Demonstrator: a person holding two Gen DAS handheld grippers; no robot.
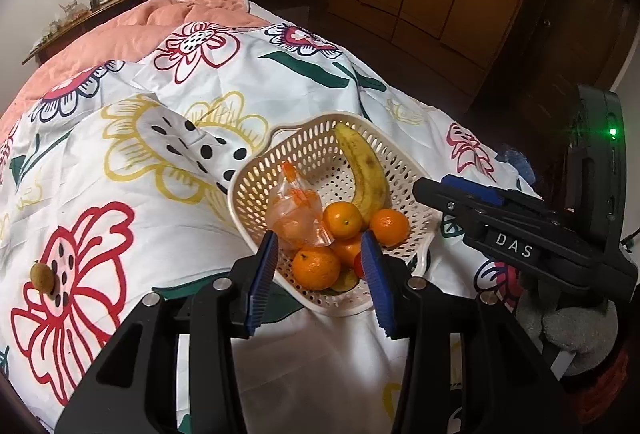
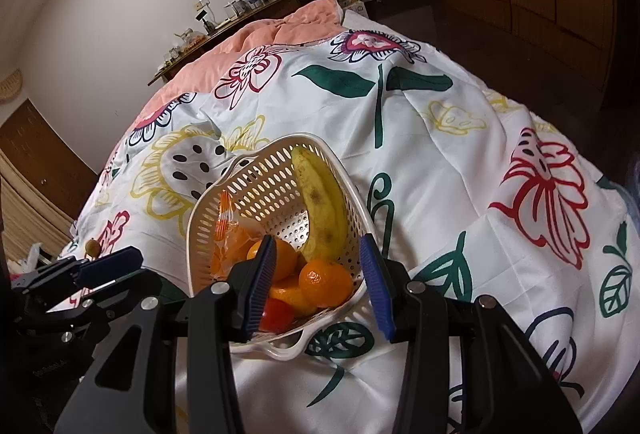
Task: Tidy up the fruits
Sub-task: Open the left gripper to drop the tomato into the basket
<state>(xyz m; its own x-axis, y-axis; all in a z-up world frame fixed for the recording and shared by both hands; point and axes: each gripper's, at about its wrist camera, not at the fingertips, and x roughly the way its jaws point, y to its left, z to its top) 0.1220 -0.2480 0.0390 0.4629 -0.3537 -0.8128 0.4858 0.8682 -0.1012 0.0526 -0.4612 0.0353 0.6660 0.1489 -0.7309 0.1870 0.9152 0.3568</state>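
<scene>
A cream basket (image 1: 256, 177) sat on the flowered bedspread (image 1: 280, 81), holding a banana (image 1: 366, 169), oranges (image 1: 315, 268) and a plastic bag (image 1: 294, 211). Both the left gripper (image 1: 320, 276) and right gripper (image 2: 318, 280) hovered released over its near rim, grasping nothing. A small brown fruit (image 1: 42, 277) lay far left.

My two handheld tools are matte black plastic frames with triangular cut-outs and round silver pivot screws, each left gripper (image 1: 320, 274) and right gripper (image 2: 318, 282) finger faced with a ribbed blue rubber pad (image 1: 264, 278), one body lettered "DAS" in white beside a green light.
</scene>
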